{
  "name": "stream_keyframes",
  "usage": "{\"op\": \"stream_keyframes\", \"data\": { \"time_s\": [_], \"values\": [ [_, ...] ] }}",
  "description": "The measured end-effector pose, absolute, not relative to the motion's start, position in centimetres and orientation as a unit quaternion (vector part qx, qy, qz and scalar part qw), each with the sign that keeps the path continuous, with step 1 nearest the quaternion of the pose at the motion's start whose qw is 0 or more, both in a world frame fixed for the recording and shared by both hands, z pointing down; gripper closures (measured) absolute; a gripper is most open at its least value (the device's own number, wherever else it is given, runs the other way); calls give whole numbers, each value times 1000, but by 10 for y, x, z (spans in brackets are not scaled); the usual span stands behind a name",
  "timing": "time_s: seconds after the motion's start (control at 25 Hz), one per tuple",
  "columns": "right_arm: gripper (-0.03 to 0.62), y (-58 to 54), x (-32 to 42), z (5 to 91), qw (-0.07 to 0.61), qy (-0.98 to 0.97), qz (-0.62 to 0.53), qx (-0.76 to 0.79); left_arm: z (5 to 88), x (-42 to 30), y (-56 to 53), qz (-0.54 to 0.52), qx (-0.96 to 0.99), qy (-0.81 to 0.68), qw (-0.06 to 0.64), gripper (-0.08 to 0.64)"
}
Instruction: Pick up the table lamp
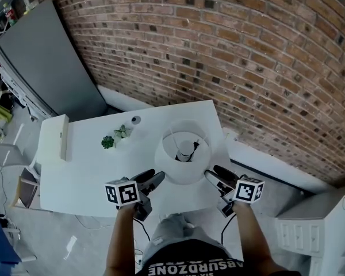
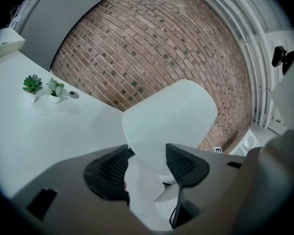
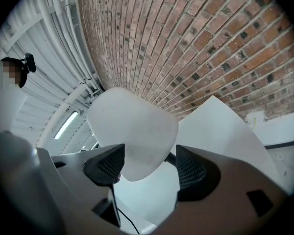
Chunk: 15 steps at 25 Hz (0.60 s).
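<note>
Flanking the one table lamp point(image 1: 179, 170) near the front edge of the white table point(image 1: 86, 177), the left gripper point(image 1: 151, 178) sits at the shade's seven o'clock and the right gripper point(image 1: 217, 175) at its four o'clock, each with its jaws spread apart and the white shade just ahead of them. Farther out, at the lamp's ten o'clock and well apart from it, stand two potted plants point(image 1: 115, 137), with one small grey disc point(image 1: 135, 119) beyond and one white box point(image 1: 63, 137) at nine o'clock. Behind the table rises the brick wall point(image 1: 247, 56), with one grey panel point(image 1: 52, 68) at eleven o'clock.
</note>
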State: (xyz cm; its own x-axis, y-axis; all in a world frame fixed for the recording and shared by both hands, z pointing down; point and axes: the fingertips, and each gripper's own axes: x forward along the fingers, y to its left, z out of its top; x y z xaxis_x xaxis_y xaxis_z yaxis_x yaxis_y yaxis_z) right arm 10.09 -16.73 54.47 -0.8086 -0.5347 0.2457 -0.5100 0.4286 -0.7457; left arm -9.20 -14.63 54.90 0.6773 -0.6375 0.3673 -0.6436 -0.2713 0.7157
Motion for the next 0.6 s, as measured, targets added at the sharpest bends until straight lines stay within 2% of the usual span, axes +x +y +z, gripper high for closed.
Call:
{"op": "stream_keyframes", "data": {
  "time_s": [0.28, 0.6],
  "values": [
    [295, -168, 97, 550, 40, 834, -472, -285, 550, -89, -147, -70, 790, -314, 523, 333],
    [293, -167, 87, 544, 87, 824, -511, -230, 555, -83, -148, -99, 787, -255, 553, 333]
  ]
}}
